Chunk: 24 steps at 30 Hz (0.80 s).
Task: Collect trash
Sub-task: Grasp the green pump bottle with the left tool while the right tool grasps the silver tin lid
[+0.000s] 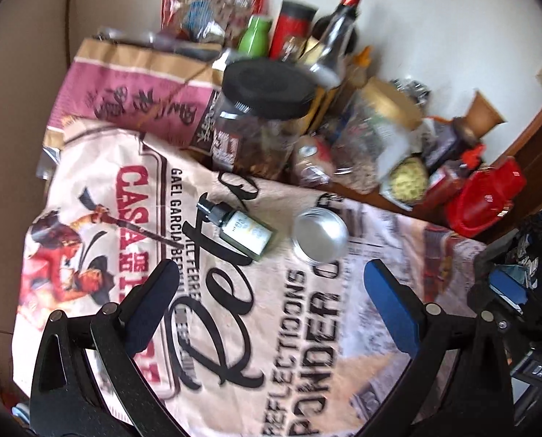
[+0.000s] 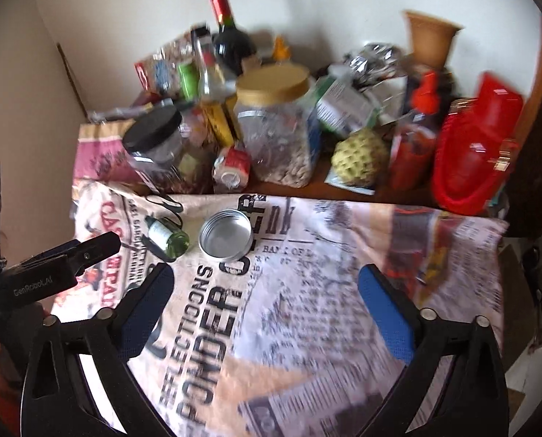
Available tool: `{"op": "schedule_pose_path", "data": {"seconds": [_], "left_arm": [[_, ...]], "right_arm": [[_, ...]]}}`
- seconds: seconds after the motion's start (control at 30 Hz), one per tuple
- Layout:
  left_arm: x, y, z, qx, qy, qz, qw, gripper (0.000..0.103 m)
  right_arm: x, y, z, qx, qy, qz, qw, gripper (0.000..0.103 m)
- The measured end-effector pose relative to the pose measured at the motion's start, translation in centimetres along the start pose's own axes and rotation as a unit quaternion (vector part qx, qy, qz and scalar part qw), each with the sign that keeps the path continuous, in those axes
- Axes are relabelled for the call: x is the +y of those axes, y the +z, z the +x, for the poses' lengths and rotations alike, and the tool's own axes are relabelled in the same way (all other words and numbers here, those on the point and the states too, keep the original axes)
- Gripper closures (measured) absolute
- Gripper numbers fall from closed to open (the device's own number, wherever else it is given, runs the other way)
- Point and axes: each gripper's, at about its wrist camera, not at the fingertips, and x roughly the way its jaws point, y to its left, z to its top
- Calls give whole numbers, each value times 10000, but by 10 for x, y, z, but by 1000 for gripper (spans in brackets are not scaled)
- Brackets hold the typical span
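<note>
Hovering over the printed cloth point(image 1: 278, 327) | I see both grippers, left point(image 1: 271, 291) and right point(image 2: 265, 291), spread wide, holding nothing | round tin point(image 1: 320, 233) lies beside small green bottle point(image 1: 243, 224), ahead of my fingers

Right gripper point(image 2: 265, 284) spread wide, empty, above a printed cloth point(image 2: 307, 291). At 11 o'clock, a shallow round tin point(image 2: 226, 233), a small green bottle point(image 2: 168, 236) lying just beside it. Left gripper point(image 2: 70, 258) at 9 o'clock.

Printed cloth point(image 2: 307, 291) over table: green bottle point(image 2: 168, 236), tin point(image 2: 226, 238).
</note>
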Motion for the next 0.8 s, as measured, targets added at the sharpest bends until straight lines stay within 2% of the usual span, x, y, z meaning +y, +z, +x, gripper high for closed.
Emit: {"op": "schedule_pose_path", "data": {"seconds": [0.03, 0.1, 0.13, 0.2, 0.27, 0.37, 0.4, 0.53, 0.7, 0.8], "left_arm": [[3, 2, 9, 40, -31, 5, 10000, 1], [8, 6, 28, 118, -66, 42, 9999, 2], [9, 7, 36, 153, -82, 78, 9998, 5], [11, 9, 54, 250, -121, 190, 9994, 13], [13, 11, 69, 327, -160, 276, 9990, 22], [15, 12, 85, 380, -284, 324, 9983, 30], [15, 13, 88, 383, -321, 325, 9982, 31], [17, 18, 96, 306, -282, 371, 9984, 32], [18, 20, 105, 316, -173, 454, 9983, 36], [20, 21, 111, 318, -212, 396, 9985, 39]], "right_arm": [[2, 2, 10, 52, 9, -32, 10000, 11], [6, 6, 40, 230, 86, -54, 9997, 22], [8, 8, 50, 292, 117, -30, 9995, 25], [9, 11, 79, 546, 310, 55, 9980, 42], [9, 13, 98, 712, 393, 126, 9966, 50], [9, 16, 123, 836, 378, 193, 9956, 59], [9, 17, 128, 861, 365, 214, 9954, 66], [9, 17, 141, 856, 269, 177, 9958, 73], [17, 15, 142, 713, 128, -23, 9974, 93], [20, 14, 143, 659, 112, -90, 9977, 98]]}}
